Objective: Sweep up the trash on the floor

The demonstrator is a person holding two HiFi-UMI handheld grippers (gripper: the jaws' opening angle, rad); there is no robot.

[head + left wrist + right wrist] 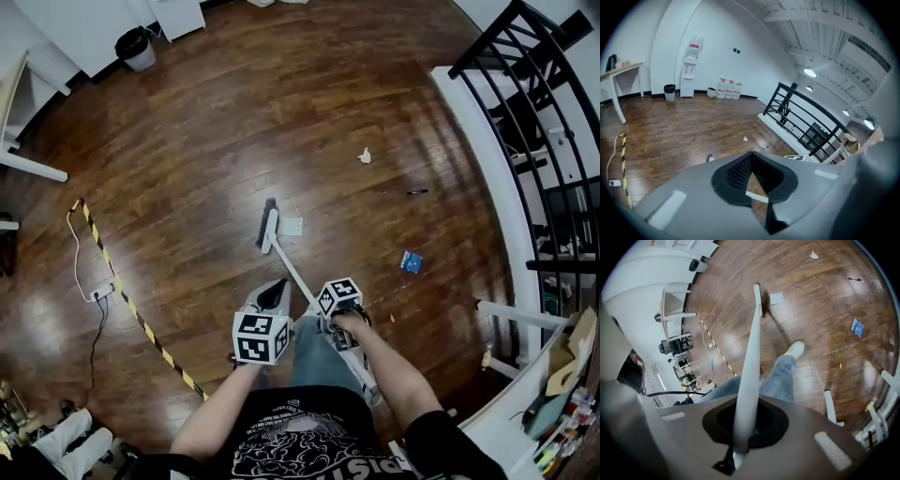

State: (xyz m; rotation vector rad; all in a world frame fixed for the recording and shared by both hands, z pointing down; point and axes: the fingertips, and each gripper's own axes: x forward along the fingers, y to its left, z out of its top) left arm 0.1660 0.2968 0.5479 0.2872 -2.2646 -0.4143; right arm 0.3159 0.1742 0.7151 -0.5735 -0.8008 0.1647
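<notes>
My right gripper point(339, 298) point(745, 422) is shut on the white handle of a broom point(302, 281) point(751, 357). The broom's dark bristle head point(268, 223) rests on the wood floor, beside a flat white paper square point(292, 226) point(776, 298). Farther out lie a crumpled white scrap point(365, 156) point(813, 255) point(745, 138), a black pen point(417, 192) point(853, 279) and a blue packet point(411, 262) point(857, 327). My left gripper point(261, 337) point(751, 157) hangs left of the handle with its jaws together and nothing gripped.
A yellow-black tape strip point(131, 307) and a white cable with a power strip point(100, 292) cross the floor at left. A black railing point(530, 122) on a white curb bounds the right. A black bin point(137, 47) stands far left. My shoe point(268, 294) is beside the handle.
</notes>
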